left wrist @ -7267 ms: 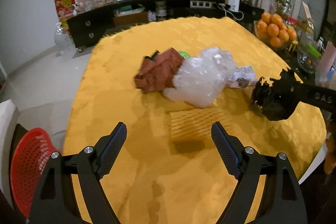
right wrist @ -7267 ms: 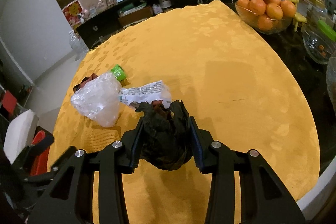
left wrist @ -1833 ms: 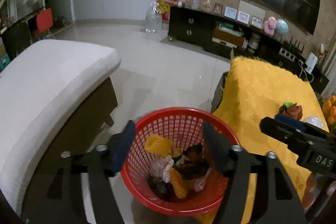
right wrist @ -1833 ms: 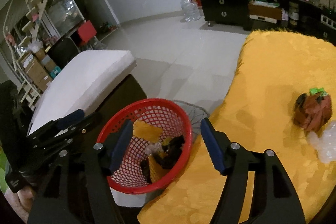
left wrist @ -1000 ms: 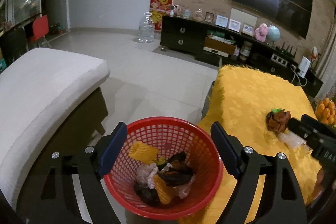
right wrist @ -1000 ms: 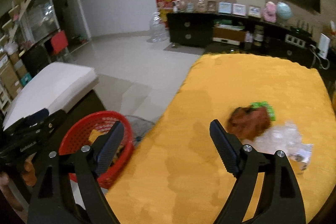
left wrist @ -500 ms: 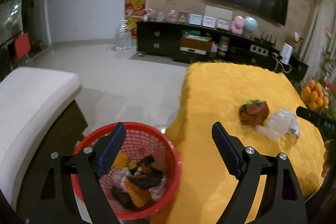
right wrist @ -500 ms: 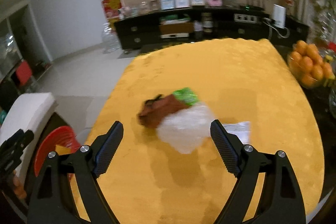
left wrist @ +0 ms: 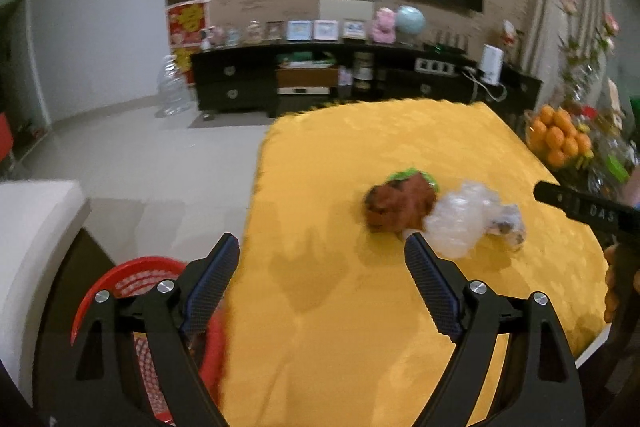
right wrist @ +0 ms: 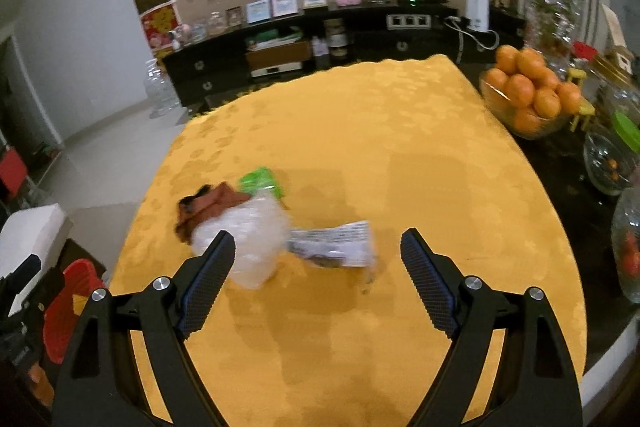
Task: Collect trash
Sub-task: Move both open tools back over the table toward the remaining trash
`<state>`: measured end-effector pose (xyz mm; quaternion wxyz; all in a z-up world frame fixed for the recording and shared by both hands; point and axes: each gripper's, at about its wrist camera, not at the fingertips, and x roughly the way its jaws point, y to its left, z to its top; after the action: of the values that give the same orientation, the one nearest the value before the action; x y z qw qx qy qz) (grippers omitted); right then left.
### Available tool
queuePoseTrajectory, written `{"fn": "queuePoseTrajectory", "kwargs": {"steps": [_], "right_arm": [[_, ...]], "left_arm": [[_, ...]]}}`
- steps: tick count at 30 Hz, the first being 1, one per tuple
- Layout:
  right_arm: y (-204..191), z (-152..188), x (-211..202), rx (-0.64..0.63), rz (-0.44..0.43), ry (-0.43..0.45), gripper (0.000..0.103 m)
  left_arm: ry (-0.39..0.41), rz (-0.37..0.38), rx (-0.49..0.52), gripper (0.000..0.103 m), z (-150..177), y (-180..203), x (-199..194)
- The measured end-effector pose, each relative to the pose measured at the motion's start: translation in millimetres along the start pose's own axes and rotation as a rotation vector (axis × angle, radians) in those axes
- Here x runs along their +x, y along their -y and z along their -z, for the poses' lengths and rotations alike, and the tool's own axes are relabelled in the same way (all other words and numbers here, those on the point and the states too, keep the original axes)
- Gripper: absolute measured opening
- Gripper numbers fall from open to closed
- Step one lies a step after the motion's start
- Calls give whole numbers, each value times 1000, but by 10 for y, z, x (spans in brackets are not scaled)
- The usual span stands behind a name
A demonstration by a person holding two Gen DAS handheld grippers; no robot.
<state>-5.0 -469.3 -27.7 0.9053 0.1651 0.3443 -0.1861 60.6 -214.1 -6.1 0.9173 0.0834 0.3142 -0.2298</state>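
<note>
Both grippers empty, facing the remaining trash on the table.

The left gripper and right gripper are hovering with fingers spread wide, holding nothing, evidently readying a pick; the brown wrapper, clear plastic bag and printed wrapper are lying bunched together on the yellow tablecloth, the red basket sitting below the table edge.
</note>
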Motion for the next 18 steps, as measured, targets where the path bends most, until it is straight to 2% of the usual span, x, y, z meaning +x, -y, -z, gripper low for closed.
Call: {"fn": "queuePoseTrajectory", "kwargs": {"steps": [7, 18], "right_arm": [[374, -19, -4, 102, 29, -18, 82], [560, -29, 8, 158, 34, -31, 82]], "left_arm": [[-18, 74, 96, 84, -156, 463, 231], [-64, 180, 243, 85, -177, 1083, 787]]}}
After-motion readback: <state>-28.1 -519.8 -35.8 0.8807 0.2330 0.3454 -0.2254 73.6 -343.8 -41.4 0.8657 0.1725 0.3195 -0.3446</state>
